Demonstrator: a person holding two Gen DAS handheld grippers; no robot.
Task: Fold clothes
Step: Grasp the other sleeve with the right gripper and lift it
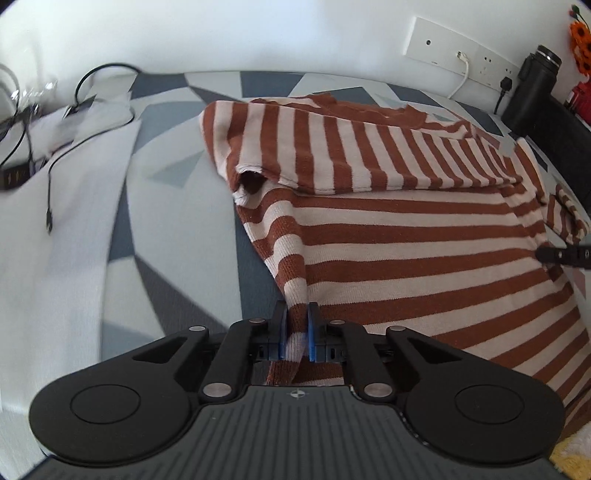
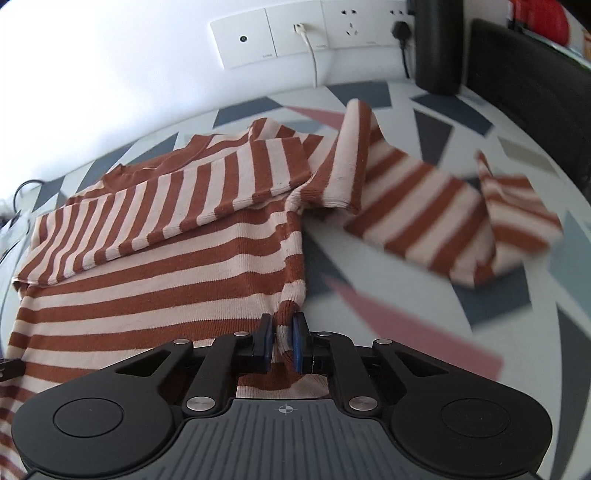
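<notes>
Both claws were clamped on the sweater's (image 1: 406, 236) near hem: left gripper (image 1: 297, 328) on the left corner, right gripper (image 2: 282, 341) on the right; the body stretched away toward the far wall across the patterned cover (image 1: 177, 206), one sleeve folded across, the other trailing right

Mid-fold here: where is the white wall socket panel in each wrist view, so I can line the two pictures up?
Left wrist: the socket panel sits upper right, on the wall behind the bed.
Right wrist: the socket panel sits at top centre, above the striped sweater.
Shared landmark: the white cable plugged into the panel, hanging down toward the bed; also in the right view.
</notes>
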